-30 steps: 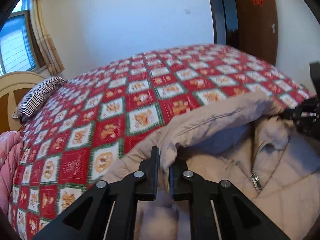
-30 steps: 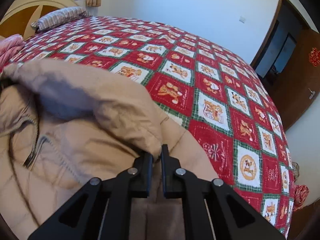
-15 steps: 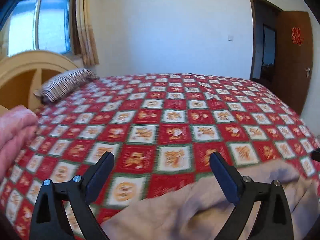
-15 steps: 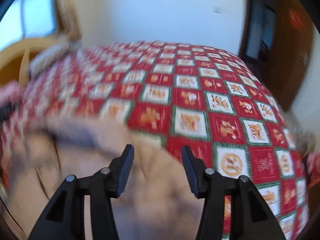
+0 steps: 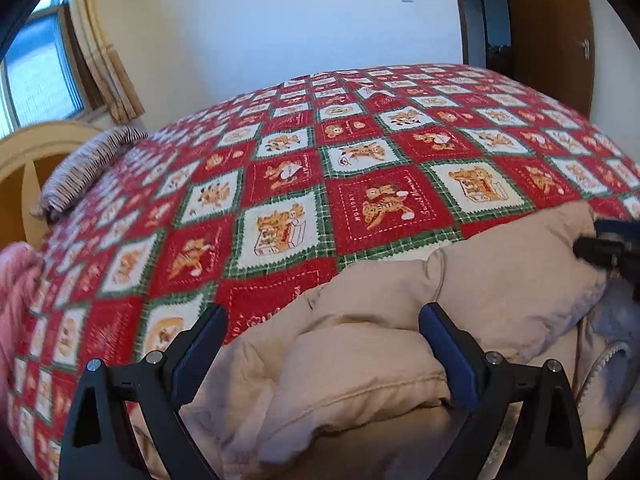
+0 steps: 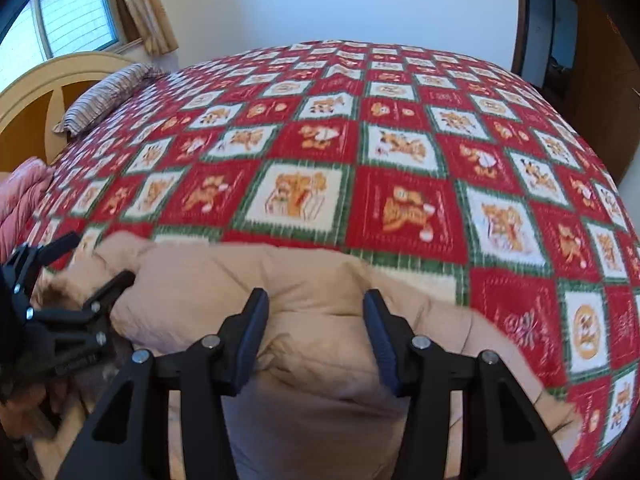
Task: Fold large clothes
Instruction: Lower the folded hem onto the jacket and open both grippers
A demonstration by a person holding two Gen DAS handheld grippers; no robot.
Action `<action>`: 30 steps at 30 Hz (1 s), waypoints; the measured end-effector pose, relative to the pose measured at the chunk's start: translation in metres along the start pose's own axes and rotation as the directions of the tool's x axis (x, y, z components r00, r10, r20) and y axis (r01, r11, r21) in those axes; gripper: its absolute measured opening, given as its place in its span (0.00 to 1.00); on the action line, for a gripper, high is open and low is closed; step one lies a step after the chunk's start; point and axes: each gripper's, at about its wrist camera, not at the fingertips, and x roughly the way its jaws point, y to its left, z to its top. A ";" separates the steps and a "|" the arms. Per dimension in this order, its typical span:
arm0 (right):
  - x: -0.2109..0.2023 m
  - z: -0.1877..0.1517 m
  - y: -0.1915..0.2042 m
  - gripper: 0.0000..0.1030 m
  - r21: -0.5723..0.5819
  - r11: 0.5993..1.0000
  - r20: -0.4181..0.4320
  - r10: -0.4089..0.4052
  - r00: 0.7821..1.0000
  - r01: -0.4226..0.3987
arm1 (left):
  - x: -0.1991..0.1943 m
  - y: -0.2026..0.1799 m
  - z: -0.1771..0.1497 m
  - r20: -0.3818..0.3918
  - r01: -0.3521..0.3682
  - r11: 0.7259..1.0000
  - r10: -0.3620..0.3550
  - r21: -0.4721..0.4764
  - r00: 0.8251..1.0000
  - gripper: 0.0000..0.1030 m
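Lying on the near edge of the bed (image 5: pixel 360 152), the beige padded jacket (image 5: pixel 360 368) is bunched into soft folds over the red, green and white patchwork quilt (image 6: pixel 400 168). The left tongs (image 5: pixel 322 354) stand spread wide above the jacket, holding nothing; the fabric shows between the two fingers. The right tongs (image 6: pixel 316 334) are likewise parted over a fold of the jacket, with no cloth pinched. A zipper (image 5: pixel 610 356) runs along the jacket's right portion in the left wrist view. A striped pillow (image 6: pixel 108 96) rests by the curved headboard (image 6: pixel 36 92). Pink bedding (image 6: pixel 20 204) lies at the left.
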 end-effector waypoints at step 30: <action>-0.034 -0.016 0.008 0.53 -0.056 0.993 0.148 -0.091 0.985 0.100 | -0.067 0.015 0.030 0.151 0.166 0.978 -0.147 -0.125 0.978 0.99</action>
